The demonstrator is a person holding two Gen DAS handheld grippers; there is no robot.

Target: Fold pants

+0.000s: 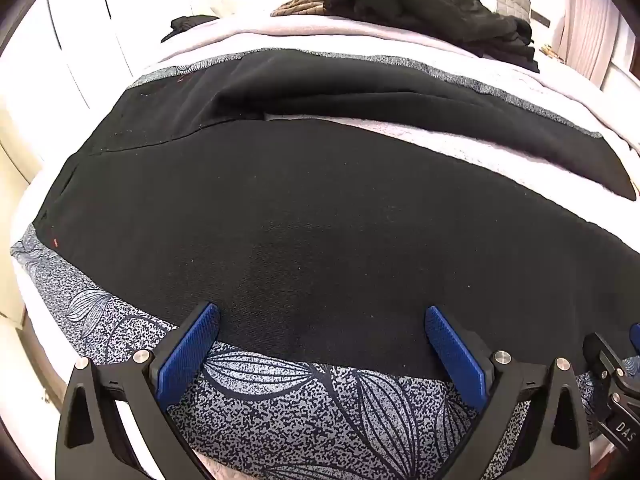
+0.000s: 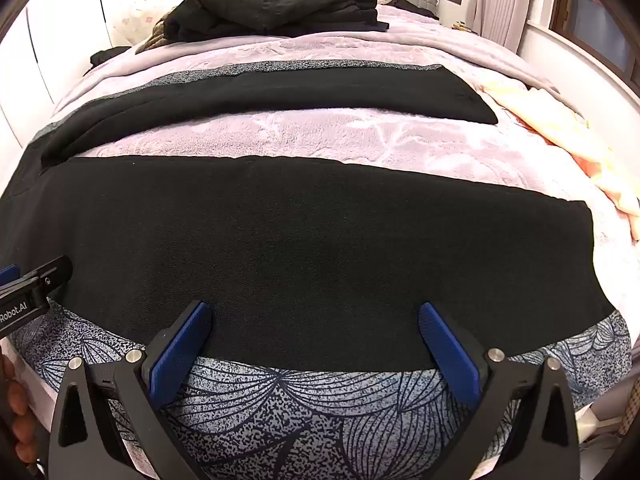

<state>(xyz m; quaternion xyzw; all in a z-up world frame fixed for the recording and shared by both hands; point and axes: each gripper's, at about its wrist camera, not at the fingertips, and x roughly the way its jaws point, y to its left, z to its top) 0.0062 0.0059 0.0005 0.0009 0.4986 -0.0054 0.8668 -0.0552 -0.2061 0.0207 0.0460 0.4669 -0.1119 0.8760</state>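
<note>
While the pants (image 1: 320, 216) lie spread across the bed (image 2: 360, 152), left gripper (image 1: 322, 320) and right gripper (image 2: 314, 316) hover wide open over the near hem, holding nothing.

Matt black knit pants (image 1: 320, 208) lie on a fluffy lilac blanket (image 2: 320, 136).

Cut off at my edges

My pants (image 1: 320, 216) run past the frame's right side; my right gripper (image 1: 612, 384) shows only partly.
</note>
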